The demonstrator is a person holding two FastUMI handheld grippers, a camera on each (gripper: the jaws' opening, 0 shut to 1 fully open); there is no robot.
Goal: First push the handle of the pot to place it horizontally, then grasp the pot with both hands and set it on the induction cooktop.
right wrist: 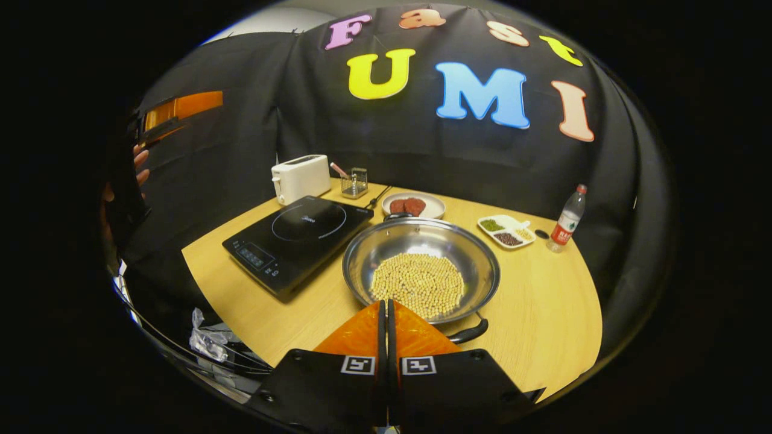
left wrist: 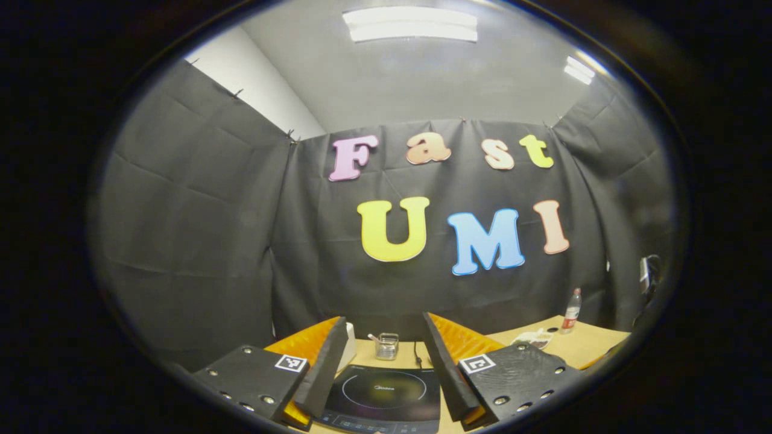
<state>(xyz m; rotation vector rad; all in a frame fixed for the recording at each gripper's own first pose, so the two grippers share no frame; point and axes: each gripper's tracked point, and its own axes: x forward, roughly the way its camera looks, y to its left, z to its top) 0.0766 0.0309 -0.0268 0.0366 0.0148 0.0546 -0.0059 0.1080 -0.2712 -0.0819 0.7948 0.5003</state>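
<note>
Two grippers at work over a round, pale wood-grain table [right wrist: 543, 313].

Right gripper [right wrist: 385, 313], right gripper view: fingers pressed together, nothing between them, tips just at the near rim of the pot. Ribbed inner faces, flat plates with square markers behind.

Pot [right wrist: 422, 247]: wide, shallow, polished steel, round, sitting on the table just right of the induction cooktop, not on it. Bottom covered with a heap of small pale round beans [right wrist: 417, 283]. Dark curved handle [right wrist: 467, 333] sticks out from the near rim, just right of the fingertips; whether it touches them I cannot tell.

Induction cooktop [right wrist: 298, 238]: flat black glass slab, rectangular, thin ring printed on top, control strip along the near edge. Surface bare.

Behind the cooktop: white boxy toaster [right wrist: 300, 176], small clear square holder [right wrist: 354, 182] with a stick in it. Behind the pot: round white plate [right wrist: 414, 205] with dark reddish pieces. To the right: divided white dish [right wrist: 506, 231] with green and dark fillings, then a clear plastic bottle [right wrist: 567, 218], upright, red label.

Left gripper [left wrist: 383, 337], left gripper view: fingers spread wide apart, empty, held high with the cooktop [left wrist: 386, 392] below between them. The same gripper appears at the far left of the right gripper view [right wrist: 175, 114], with a hand [right wrist: 136, 175] behind it, well apart from the pot.
</note>
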